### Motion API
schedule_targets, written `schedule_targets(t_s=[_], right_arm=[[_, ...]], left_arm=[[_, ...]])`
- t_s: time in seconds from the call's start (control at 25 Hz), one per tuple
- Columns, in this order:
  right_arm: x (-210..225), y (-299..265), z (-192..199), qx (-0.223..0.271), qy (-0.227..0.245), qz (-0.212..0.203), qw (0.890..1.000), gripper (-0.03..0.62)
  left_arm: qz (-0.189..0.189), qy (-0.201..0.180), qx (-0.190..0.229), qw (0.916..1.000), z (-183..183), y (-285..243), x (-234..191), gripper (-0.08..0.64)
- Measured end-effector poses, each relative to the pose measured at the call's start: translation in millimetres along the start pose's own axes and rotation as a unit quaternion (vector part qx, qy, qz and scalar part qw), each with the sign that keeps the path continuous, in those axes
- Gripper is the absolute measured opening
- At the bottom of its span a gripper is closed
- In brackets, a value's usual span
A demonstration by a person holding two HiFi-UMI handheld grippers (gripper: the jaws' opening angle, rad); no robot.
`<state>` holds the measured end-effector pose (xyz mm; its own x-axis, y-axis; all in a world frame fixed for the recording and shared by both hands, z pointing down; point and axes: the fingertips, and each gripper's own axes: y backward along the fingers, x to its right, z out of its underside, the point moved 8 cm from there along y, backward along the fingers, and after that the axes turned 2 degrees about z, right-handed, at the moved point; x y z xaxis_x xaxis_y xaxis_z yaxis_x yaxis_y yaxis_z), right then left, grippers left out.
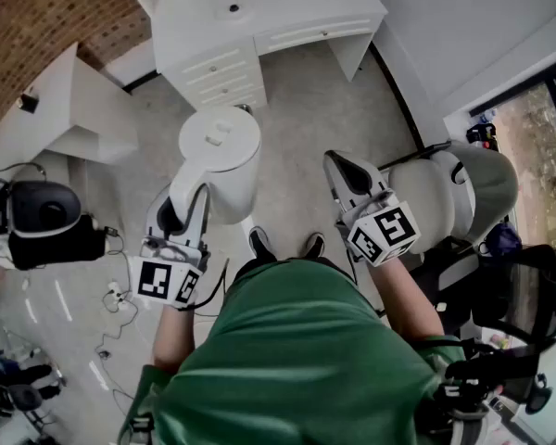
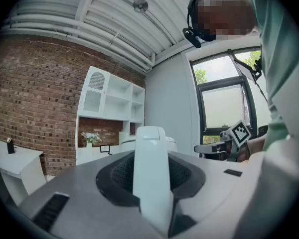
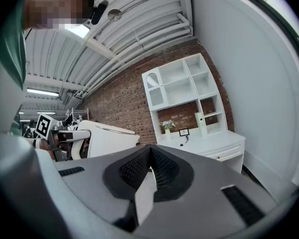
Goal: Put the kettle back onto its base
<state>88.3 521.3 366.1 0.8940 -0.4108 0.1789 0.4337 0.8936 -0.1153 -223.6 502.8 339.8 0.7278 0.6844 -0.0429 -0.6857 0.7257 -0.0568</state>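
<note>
Head view: the white kettle point(image 1: 221, 156) is held above the floor at 11 o'clock, gripped by the left claw point(image 1: 183, 209). The right claw point(image 1: 341, 170), at 1 o'clock, carries nothing.

Left gripper view: the jaws clamp the handle point(image 2: 150, 173), which looks rigid and smooth and probably slippery. That is the right place to hold it.

Right gripper view: the jaws are pressed together on nothing.

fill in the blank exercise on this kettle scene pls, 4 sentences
1. The left gripper grips the white kettle by its ____.
2. The right gripper holds nothing, and its jaws are ____.
3. The wall behind the white shelf unit is made of ____.
4. The person's top is coloured ____.

Missing words: handle; shut; brick; green
</note>
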Motion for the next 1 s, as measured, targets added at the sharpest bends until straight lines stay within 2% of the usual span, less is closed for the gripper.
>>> schedule_targets(t_s=[0.28, 0.48, 0.6, 0.84, 1.0], right_arm=[[-11, -5, 5, -0.004, -0.003, 0.003, 1.000, 0.011], [-21, -16, 12, -0.001, -0.047, -0.003, 0.999, 0.011], [-31, -31, 15, -0.004, -0.062, 0.000, 0.998, 0.011], [-51, -57, 18, -0.017, -0.060, 0.026, 0.998, 0.011], [-59, -70, 26, -0.024, -0.063, 0.041, 0.997, 0.011]], left_arm=[[0.004, -0.004, 0.004, 1.0000, -2, 8, -10, 0.132], [0.018, -0.002, 0.015, 0.9997, -6, 11, -26, 0.132], [0.031, -0.006, 0.022, 0.9993, -7, 10, -42, 0.132], [0.049, 0.003, 0.033, 0.9982, -13, -2, -87, 0.132], [0.052, -0.017, 0.039, 0.9977, -13, -16, -118, 0.132]])
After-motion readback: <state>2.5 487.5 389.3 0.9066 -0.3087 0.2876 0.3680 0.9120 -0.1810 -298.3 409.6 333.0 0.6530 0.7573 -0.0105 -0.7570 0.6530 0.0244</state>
